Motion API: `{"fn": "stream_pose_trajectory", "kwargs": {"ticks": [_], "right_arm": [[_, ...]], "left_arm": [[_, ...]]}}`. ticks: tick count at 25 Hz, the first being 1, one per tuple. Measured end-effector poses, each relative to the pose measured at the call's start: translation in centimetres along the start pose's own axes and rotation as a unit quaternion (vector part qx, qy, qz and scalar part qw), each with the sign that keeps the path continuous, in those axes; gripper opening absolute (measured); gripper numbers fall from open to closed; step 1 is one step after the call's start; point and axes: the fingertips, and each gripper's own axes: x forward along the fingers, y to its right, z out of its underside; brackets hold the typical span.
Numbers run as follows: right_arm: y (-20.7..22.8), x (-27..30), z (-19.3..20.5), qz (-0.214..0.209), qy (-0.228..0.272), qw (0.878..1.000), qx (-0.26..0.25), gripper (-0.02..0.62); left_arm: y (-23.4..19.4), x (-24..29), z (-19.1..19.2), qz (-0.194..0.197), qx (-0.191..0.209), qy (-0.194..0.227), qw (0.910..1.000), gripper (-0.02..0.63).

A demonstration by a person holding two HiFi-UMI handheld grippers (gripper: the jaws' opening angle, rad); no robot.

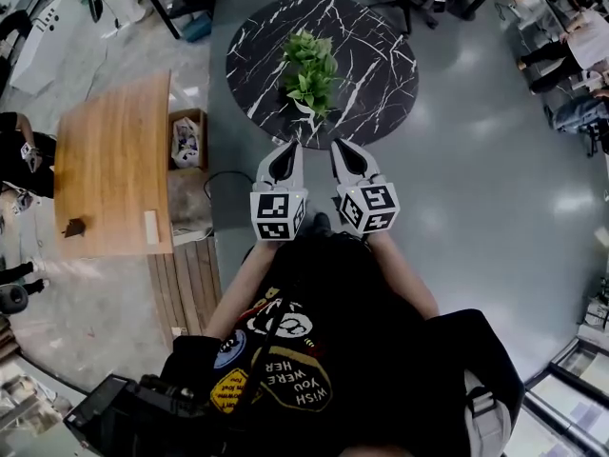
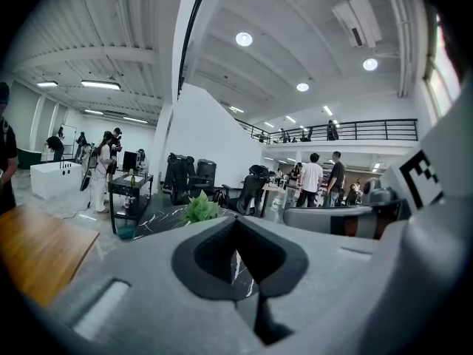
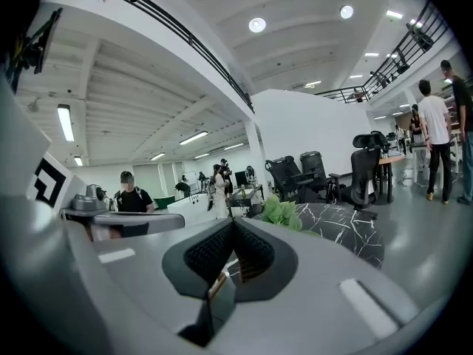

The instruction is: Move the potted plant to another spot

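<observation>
since the potted plant point(image 1: 309, 69) sits untouched abt mid-way across the round marble table point(image 1: 381, 55), the job hasn't rly begun. left gripper point(image 1: 287, 147) & right gripper point(image 1: 343, 147) hover side by side at the table's near rim, both w/ jaws together and nothing in either. left to do, i'd say: open up, reach in, grab, lift, carry to a new spot.
</observation>
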Motion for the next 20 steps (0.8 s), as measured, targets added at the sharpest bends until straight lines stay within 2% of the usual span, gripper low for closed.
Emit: {"fn": "stream_pose_trajectory", "kwargs": {"ticks": [7,11,15,20], "right_arm": [[-0.4,1.2,2.5,0.006,-0.033,0.999,-0.002,0.002],[-0.3,2.5,4.3,0.008,-0.054,0.998,0.006,0.002],[0.7,4.7,5.9,-0.011,-0.073,0.997,-0.004,0.002],[4.6,9.0,8.7,-0.042,-0.089,0.995,-0.016,0.002]], "left_arm": [[-1.8,0.3,2.7,0.005,-0.028,-0.027,0.9992,0.004],[-2.7,1.6,4.5,0.010,-0.029,-0.045,0.9985,0.004],[-3.6,4.0,6.0,-0.005,-0.029,-0.060,0.9978,0.005],[-5.0,8.7,8.2,-0.031,-0.030,-0.058,0.9974,0.004]]}}
